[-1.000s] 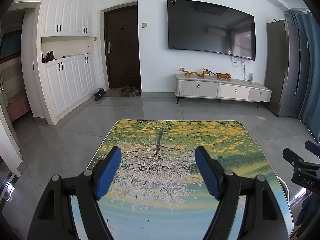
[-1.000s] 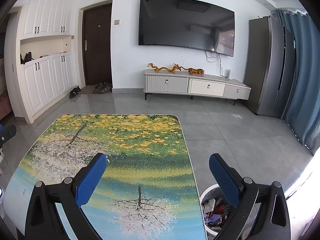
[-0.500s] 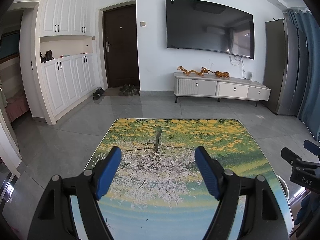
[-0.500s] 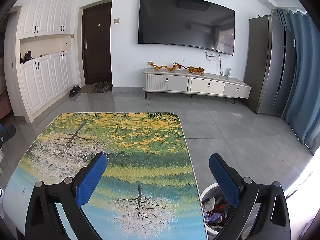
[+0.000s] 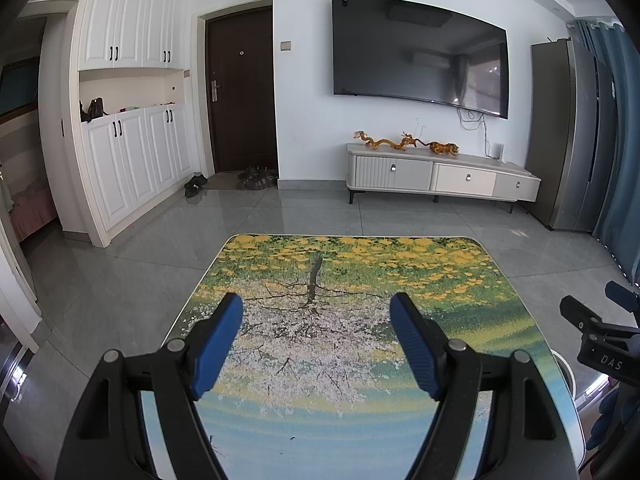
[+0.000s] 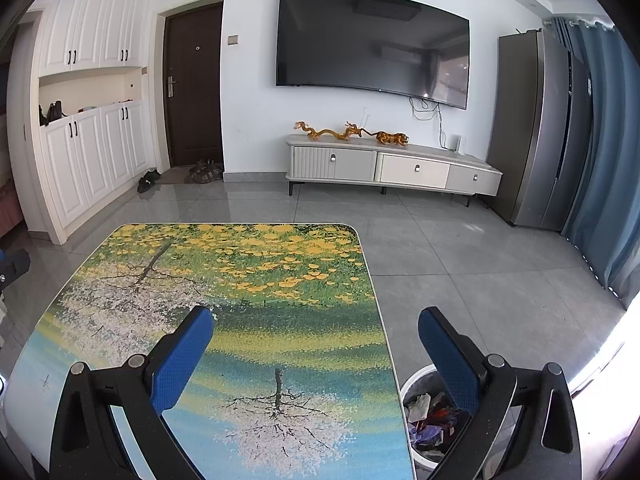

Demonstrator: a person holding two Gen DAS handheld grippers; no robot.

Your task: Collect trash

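Note:
A table with a printed picture of trees and yellow leaves fills the foreground; no loose trash shows on it. My left gripper hovers open over its near half, nothing between the blue pads. My right gripper is open and empty over the table's right edge. A white bin stands on the floor by that edge, under my right finger, with crumpled wrappers inside. The right gripper's side shows at the right of the left wrist view.
Grey tiled floor surrounds the table. A TV cabinet stands at the far wall under a wall-mounted TV. White cupboards and a dark door lie to the left, a grey fridge and blue curtains to the right.
Both views have tilted slightly upward, so the table sits a little lower in frame. Both grippers stay open and empty.

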